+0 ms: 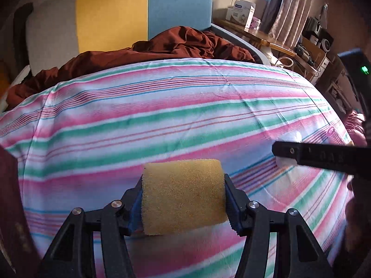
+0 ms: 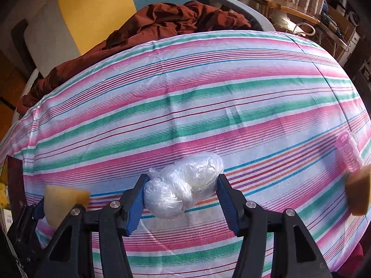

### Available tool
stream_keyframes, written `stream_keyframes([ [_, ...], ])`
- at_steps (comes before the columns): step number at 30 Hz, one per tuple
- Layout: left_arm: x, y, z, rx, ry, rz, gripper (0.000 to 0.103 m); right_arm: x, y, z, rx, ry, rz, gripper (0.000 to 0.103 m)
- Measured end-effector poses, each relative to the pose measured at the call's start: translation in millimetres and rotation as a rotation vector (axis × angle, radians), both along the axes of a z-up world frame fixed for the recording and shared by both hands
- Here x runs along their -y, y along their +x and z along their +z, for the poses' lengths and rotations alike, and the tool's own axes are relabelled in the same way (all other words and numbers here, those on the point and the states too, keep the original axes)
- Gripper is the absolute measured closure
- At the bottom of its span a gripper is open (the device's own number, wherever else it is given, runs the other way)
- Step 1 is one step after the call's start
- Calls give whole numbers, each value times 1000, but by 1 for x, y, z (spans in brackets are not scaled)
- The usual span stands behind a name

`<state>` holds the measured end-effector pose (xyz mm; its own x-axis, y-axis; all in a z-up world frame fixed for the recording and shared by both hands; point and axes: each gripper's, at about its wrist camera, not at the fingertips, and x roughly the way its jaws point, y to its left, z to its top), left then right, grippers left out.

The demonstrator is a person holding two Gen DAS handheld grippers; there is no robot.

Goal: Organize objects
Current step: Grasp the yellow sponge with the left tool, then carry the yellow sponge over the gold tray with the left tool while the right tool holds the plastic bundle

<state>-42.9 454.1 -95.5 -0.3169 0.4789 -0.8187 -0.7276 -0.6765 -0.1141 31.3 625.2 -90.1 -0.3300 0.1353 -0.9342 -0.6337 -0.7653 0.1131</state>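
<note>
Your left gripper [image 1: 183, 199] is clamped on a yellow sponge [image 1: 184, 195], squeezed between both blue-padded jaws. The sponge looks bowed into a rounded block, and its long axis runs straight ahead along the fingers, pointing up the bed toward the headboard. It's held just above the striped bedsheet [image 1: 162, 106]; I can't tell if the underside touches the fabric.

Your right gripper [image 2: 183, 197] is closed on a crumpled clear plastic bag [image 2: 185, 185], wadded into a lumpy bundle. That bundle sits crosswise, its long axis going jaw to jaw and tilted a bit, with the right end higher and further forward than the left. It fills the whole gap between the pads.

From the right wrist view you can see the left gripper's sponge poking in at the lower left. There's also a second yellow sponge [image 2: 358, 191] at the far right edge, with a pink ribbed plastic bottle [image 2: 349, 151] lying on the sheet just beside it, long axis running roughly away from you.

Further up the bed there's a rumpled maroon blanket [image 1: 162, 46] bunched against the yellow and blue headboard [image 1: 143, 9], and a wooden desk [image 1: 252, 32] with boxes off to the right by the curtains.
</note>
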Motion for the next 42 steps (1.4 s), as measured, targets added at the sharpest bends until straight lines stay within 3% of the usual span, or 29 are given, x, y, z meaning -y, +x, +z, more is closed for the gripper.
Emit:
stream_keyframes([
  [4,39,33,1,-49,-7,-5,43,20,-12,-3,8,14,105,44],
  [8,79,59,1,-76,23,14,43,40,-19,1,-49,-29,215,44],
  [12,89,73,-10,-64,15,-9,43,64,-26,-1,-68,-73,336,44],
  [14,89,84,-14,-144,6,-35,42,75,-28,-3,-54,-52,370,44],
  [19,93,79,-15,-120,37,-29,43,76,-32,-7,-41,-39,364,45],
  [42,92,84,-15,-166,17,-26,43,86,-36,-15,0,31,389,46],
])
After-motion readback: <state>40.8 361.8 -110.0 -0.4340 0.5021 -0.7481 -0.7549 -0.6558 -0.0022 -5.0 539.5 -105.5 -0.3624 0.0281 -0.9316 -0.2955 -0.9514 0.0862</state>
